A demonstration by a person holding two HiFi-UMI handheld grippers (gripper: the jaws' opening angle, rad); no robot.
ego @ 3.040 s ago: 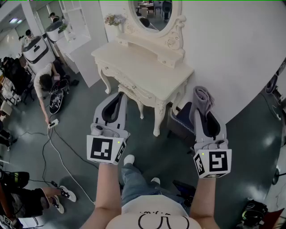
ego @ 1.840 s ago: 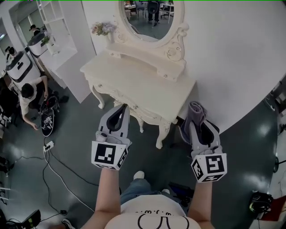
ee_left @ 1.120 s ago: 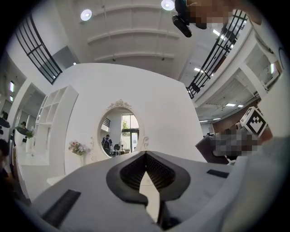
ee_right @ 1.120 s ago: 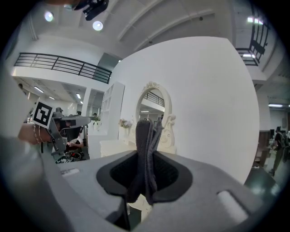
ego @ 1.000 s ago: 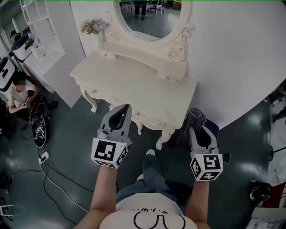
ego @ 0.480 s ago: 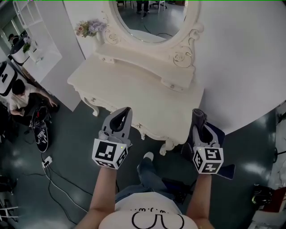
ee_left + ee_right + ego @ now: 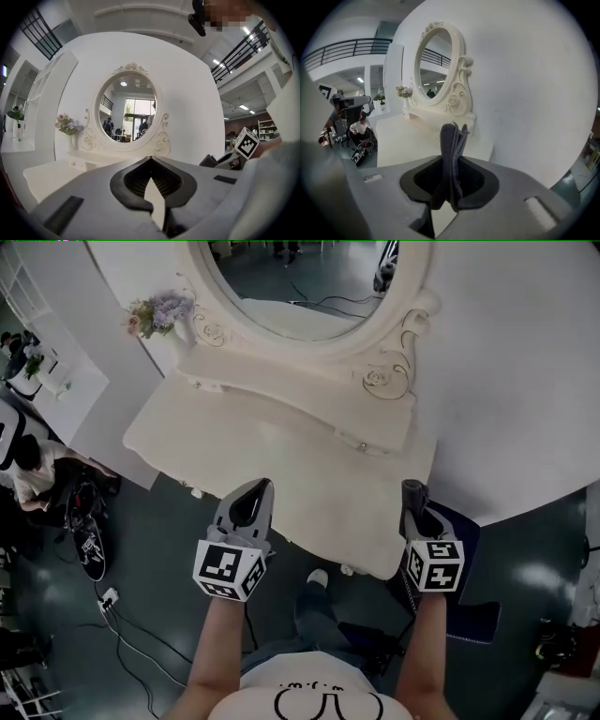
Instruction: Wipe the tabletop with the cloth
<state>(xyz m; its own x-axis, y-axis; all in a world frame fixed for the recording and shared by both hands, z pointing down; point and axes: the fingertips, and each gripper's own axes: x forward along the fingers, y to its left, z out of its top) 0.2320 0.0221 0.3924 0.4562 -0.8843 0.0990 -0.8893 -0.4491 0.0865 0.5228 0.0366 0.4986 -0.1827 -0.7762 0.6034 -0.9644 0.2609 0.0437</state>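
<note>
1 dark grey folded fabric cloth (image 7: pixel 450 140) pinched upright btwn jaws of right hand-held gripper (image 7: pixel 413 493), clenched tight on it. Cloth is in the air near front-right corner of cream-white carved wooden tabletop (image 7: pixel 281 451), not touching it. Left hand-held gripper (image 7: pixel 150 161) has jaws closed together w/ nothing btwn them, hovering by front-mid edge. Step looks like approach; wiping prob not begun. Next move likely: lower right gripper so cloth meets surface, light pressure, sweep across. Keep clear of small pale flower vase (image 7: pixel 161 317) at back-left & oval white-framed mirror (image 7: pixel 300 287).
</note>
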